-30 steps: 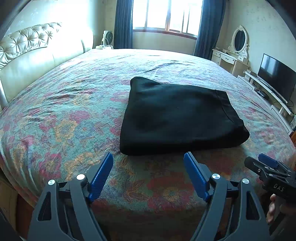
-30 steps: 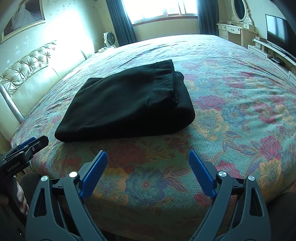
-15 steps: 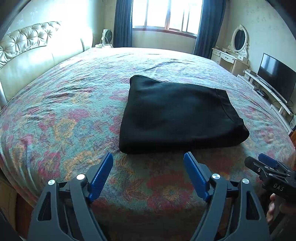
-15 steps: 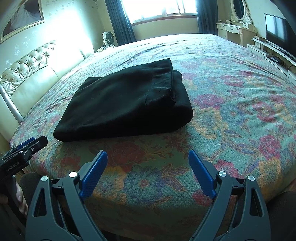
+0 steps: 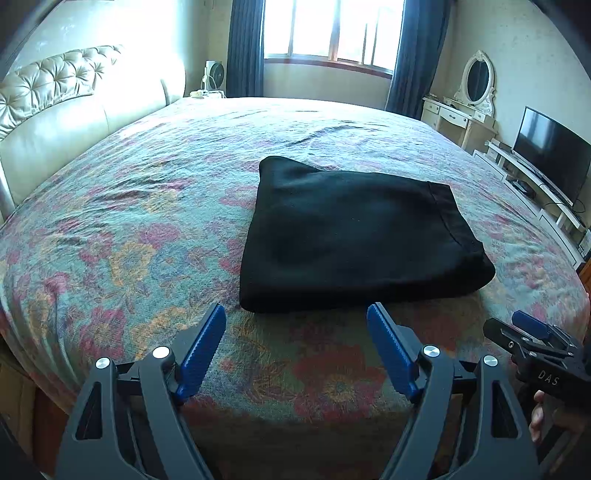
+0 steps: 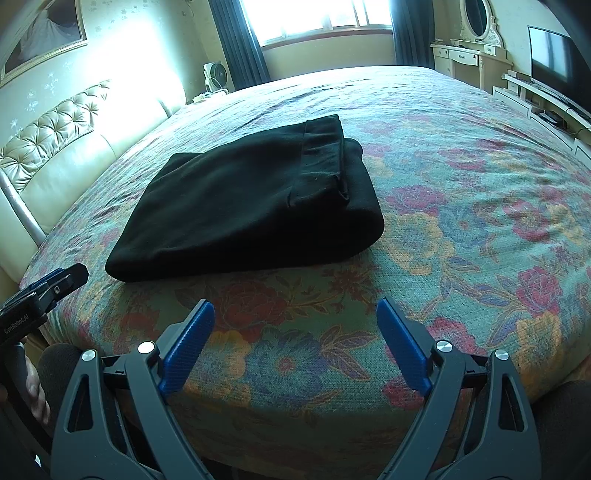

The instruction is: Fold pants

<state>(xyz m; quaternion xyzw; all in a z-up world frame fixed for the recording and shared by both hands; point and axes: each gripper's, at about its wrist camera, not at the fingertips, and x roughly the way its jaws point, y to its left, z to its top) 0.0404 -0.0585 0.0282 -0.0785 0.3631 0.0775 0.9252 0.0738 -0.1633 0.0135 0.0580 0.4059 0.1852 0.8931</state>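
Observation:
The black pants (image 5: 354, 236) lie folded in a thick rectangle on the floral bedspread (image 5: 129, 229); they also show in the right wrist view (image 6: 247, 206) with the waistband on top at the right. My left gripper (image 5: 295, 314) is open and empty, just short of the pants' near edge. My right gripper (image 6: 295, 310) is open and empty, over the bed's front edge below the pants. Each gripper shows at the side of the other's view, the right one (image 5: 532, 332) and the left one (image 6: 55, 280).
A padded cream headboard (image 5: 55, 107) runs along the left. A window with dark curtains (image 5: 332, 33) is at the far wall. A white dressing table (image 5: 461, 110) and a TV (image 5: 550, 151) on a low stand are at the right.
Both grippers have drawn back slightly from the pants and stay open. The pants have not moved.

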